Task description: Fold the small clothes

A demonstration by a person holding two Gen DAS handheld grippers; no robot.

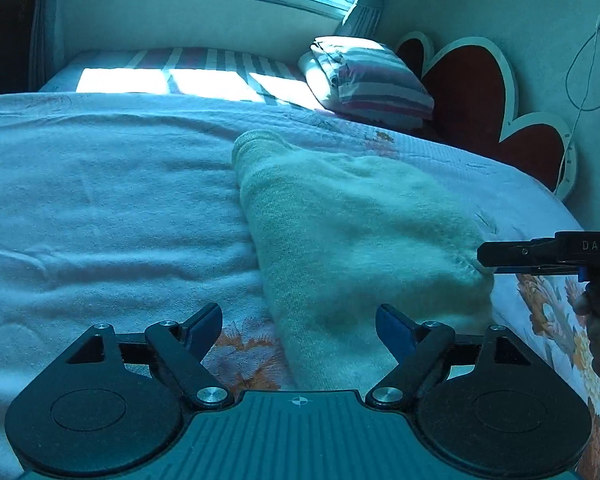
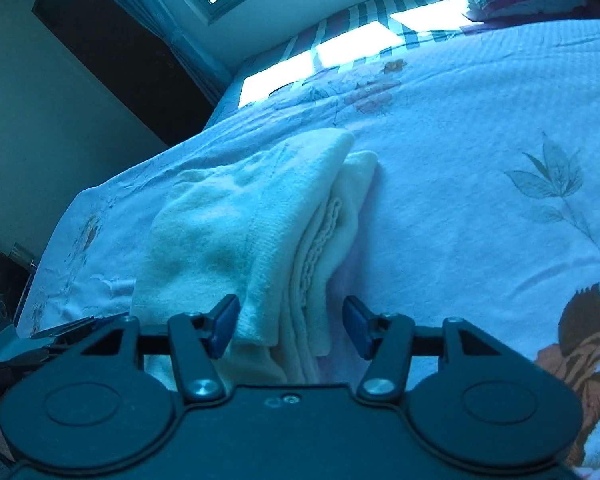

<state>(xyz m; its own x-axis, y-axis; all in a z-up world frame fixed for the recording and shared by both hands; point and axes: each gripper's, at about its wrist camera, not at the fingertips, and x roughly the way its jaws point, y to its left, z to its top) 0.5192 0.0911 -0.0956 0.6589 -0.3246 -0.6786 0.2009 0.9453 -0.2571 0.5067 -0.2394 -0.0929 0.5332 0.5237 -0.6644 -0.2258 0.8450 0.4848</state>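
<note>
A pale yellow knitted garment (image 1: 352, 232) lies folded into a long, layered bundle on the bed with the light floral quilt (image 1: 100, 200), running away from the near edge toward the striped pillow (image 1: 372, 80) by the red heart-shaped headboard (image 1: 472, 92). In the right wrist view its stacked edges show as several plies, one with a scalloped trim, laid one over another.

The left gripper (image 1: 299, 330) hovers at the near end of the bundle with its jaws spread wide; cloth lies below the gap but neither blue pad presses on it. The right gripper (image 2: 291, 328) sits low over the other side of the same end, jaws parted too, the folded edge lying between the pads without being pinched. In the left wrist view it reaches in from the right, its tip just at the garment's side.

By my reading, a fold has just been laid down and let go, so the step in hand is the release. The bundle still looks long, so the next move probably calls for a fresh grasp of one end with both jaws, catching all plies together, then carrying it over to halve the length. The soft knit may slip or splay if only the top ply is taken.
</note>
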